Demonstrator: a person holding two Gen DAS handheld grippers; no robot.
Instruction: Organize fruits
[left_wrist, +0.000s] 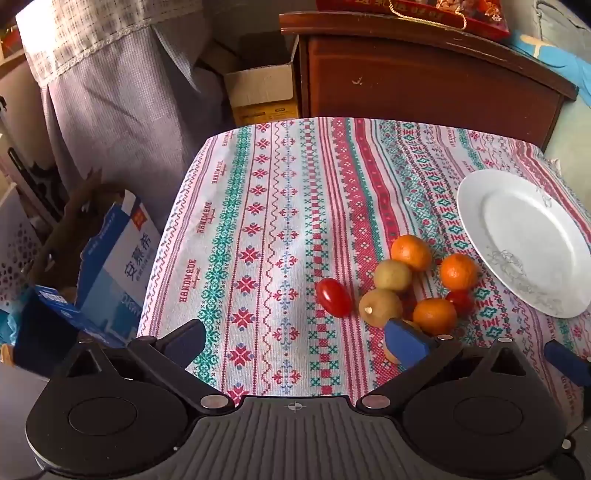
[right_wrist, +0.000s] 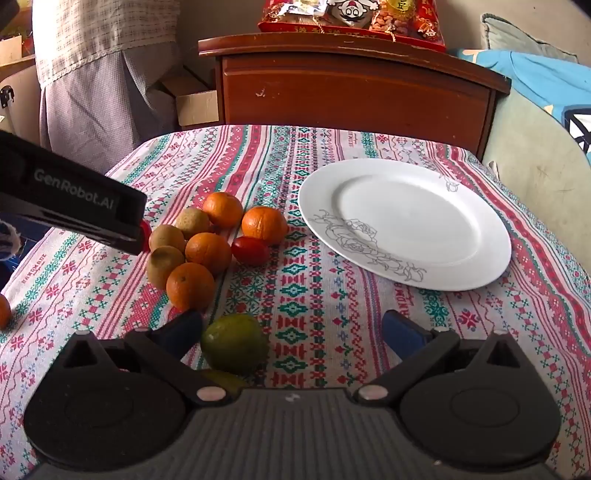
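Observation:
A heap of small fruit lies on the patterned tablecloth: oranges (right_wrist: 208, 252), brown-green kiwis (right_wrist: 167, 237) and red cherry tomatoes (right_wrist: 250, 250). The heap also shows in the left wrist view, with oranges (left_wrist: 411, 252), kiwis (left_wrist: 380, 306) and a cherry tomato (left_wrist: 333, 297). A green lime (right_wrist: 234, 343) lies between my right gripper's fingers, near the left one. An empty white plate (right_wrist: 406, 221) sits right of the heap. My right gripper (right_wrist: 291, 334) is open and low over the cloth. My left gripper (left_wrist: 295, 339) is open, left of the heap.
A dark wooden cabinet (right_wrist: 354, 85) stands behind the table with red snack packs (right_wrist: 351, 14) on top. Cardboard boxes (left_wrist: 262, 92) and a blue carton (left_wrist: 110, 266) sit off the table's left edge. A lone orange (right_wrist: 3, 312) lies at the far left. Cushions (right_wrist: 535, 155) lie to the right.

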